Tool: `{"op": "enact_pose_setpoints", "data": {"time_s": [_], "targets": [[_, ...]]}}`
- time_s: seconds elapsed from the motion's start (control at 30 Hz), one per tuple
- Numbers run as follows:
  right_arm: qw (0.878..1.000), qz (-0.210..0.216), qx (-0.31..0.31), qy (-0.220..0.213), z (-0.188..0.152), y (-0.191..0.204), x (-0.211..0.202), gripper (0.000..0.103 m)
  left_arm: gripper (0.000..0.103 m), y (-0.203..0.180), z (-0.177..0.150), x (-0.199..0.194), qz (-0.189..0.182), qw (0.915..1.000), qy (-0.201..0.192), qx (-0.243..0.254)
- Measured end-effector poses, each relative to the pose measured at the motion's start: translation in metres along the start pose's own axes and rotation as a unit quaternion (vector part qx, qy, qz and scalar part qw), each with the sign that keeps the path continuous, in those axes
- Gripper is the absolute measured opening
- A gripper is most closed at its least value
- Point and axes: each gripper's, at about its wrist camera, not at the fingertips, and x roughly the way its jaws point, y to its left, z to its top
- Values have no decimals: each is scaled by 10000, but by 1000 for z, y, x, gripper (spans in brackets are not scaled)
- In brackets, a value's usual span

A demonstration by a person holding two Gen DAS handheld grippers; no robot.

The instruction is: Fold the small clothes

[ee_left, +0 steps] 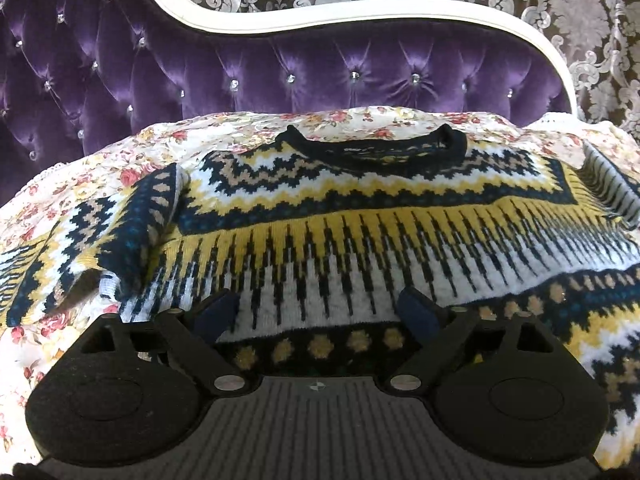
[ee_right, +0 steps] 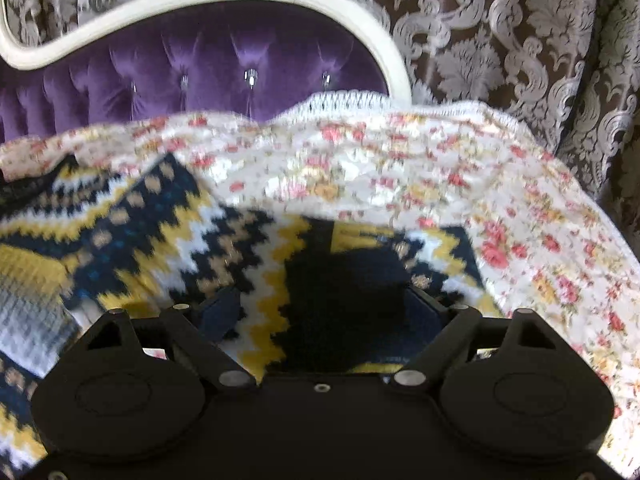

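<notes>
A knitted sweater [ee_left: 320, 216] with navy, yellow, white and tan zigzags lies flat on the floral bedspread [ee_left: 100, 160], its black neckline [ee_left: 376, 152] towards the headboard. My left gripper [ee_left: 316, 314] hovers open over the lower hem, where a black band with yellow dots shows between the fingers. One sleeve [ee_left: 80, 240] lies out to the left. In the right wrist view, which is blurred, the other sleeve [ee_right: 224, 248] stretches across the bedspread [ee_right: 480, 208]. Its black cuff [ee_right: 348, 292] sits between the wide-apart fingers of my right gripper [ee_right: 320, 308], which is open.
A tufted purple velvet headboard [ee_left: 280, 68] with a white curved frame [ee_left: 248, 24] stands behind the bed. Patterned damask curtains [ee_right: 520, 40] hang behind it and to the right. The bedspread's white crocheted edge [ee_right: 344, 100] runs along the far right side.
</notes>
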Motion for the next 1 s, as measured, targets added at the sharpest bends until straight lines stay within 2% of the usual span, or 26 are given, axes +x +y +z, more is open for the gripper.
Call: {"op": "enact_pose_setpoints", "data": {"time_s": [0.07,0.13,0.2,0.23,0.27,0.3,0.5,0.67,0.83,0.9,1.0], "targets": [[9999,32,94,-55,-2,-4,0,81,93,1,0,1,-14,10000,5,-28],[9997,23,217,-56,1,-11,-2,63,93,2,0,3,-35,10000,21,-53],[9995,68,323,10,5,-19,-3,52,94,1,-1,3,-9,10000,35,-28],[9992,94,384,70,7,-25,-3,33,94,1,-1,3,-2,10000,31,-24],[9990,78,426,115,9,-29,-4,19,94,1,-1,4,2,10000,33,-24],[9985,158,500,155,10,-34,-6,16,94,1,-1,4,3,10000,32,-23],[9977,-37,674,74,32,-67,-36,14,95,0,-1,4,11,10000,36,-28],[9942,-600,888,-135,71,-112,-76,14,95,1,-1,4,4,10000,34,-40],[9871,-959,1192,-477,112,-143,-118,14,94,1,-1,4,12,10000,36,-32],[9854,-987,1232,-642,126,-145,-135,14,94,2,0,4,10,10000,48,-35],[9839,-589,1442,-875,150,-137,-160,13,93,4,5,4,-48,9998,159,-95]]}}
